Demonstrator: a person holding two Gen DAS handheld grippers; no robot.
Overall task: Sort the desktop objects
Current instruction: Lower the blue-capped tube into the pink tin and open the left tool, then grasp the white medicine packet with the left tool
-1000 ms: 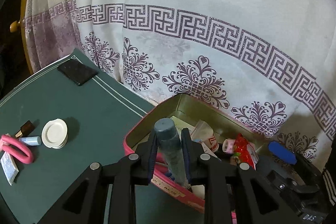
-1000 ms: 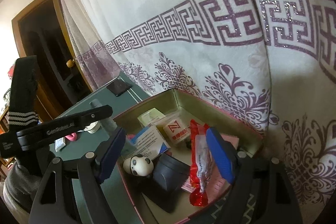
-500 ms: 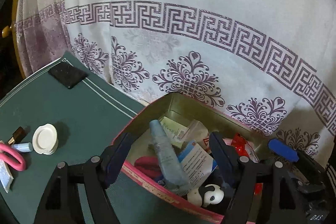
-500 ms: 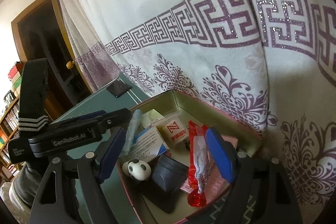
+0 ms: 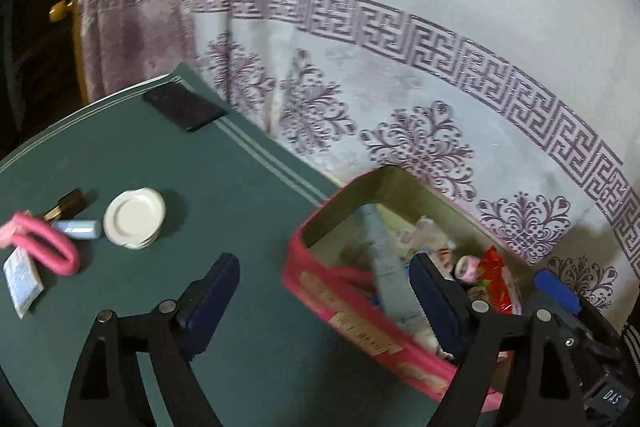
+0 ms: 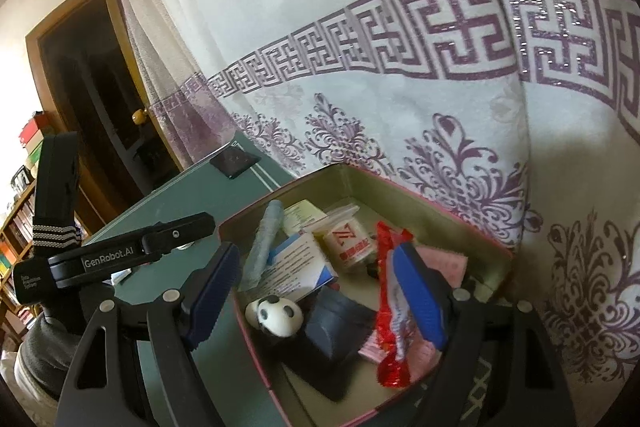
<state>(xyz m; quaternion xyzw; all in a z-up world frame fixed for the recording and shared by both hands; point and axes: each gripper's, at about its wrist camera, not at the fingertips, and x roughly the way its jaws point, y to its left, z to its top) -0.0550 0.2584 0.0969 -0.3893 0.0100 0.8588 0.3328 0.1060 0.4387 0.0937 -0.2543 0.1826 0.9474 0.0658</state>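
A grey-blue tube (image 5: 384, 263) lies free in the pink tin box (image 5: 348, 311), leaning on its left wall; the right wrist view shows the tube (image 6: 264, 239) too. My left gripper (image 5: 322, 267) hovers over the box's near left corner. Its jaws are opening, with nothing pressed between the pads. My right gripper (image 6: 316, 259) stands open above the box (image 6: 400, 195), empty, over a panda figure (image 6: 276, 315) and a red wrapper (image 6: 390, 307). On the green table (image 5: 200, 167) lie a white round lid (image 5: 134, 217), a pink loop (image 5: 44, 247) and a small pale-blue stick (image 5: 78, 229).
A dark lipstick (image 5: 68, 205), a white sachet (image 5: 22, 281) and a black flat slab (image 5: 184, 105) also lie on the table. A patterned curtain (image 5: 400, 67) hangs right behind the box. Inside the box are a white-blue carton (image 6: 300, 263) and a dark grey case (image 6: 336, 327).
The left gripper opened and let go of the grey-blue tube, which dropped into the pink box. The left gripper then drew away to the left. The right gripper stayed still.
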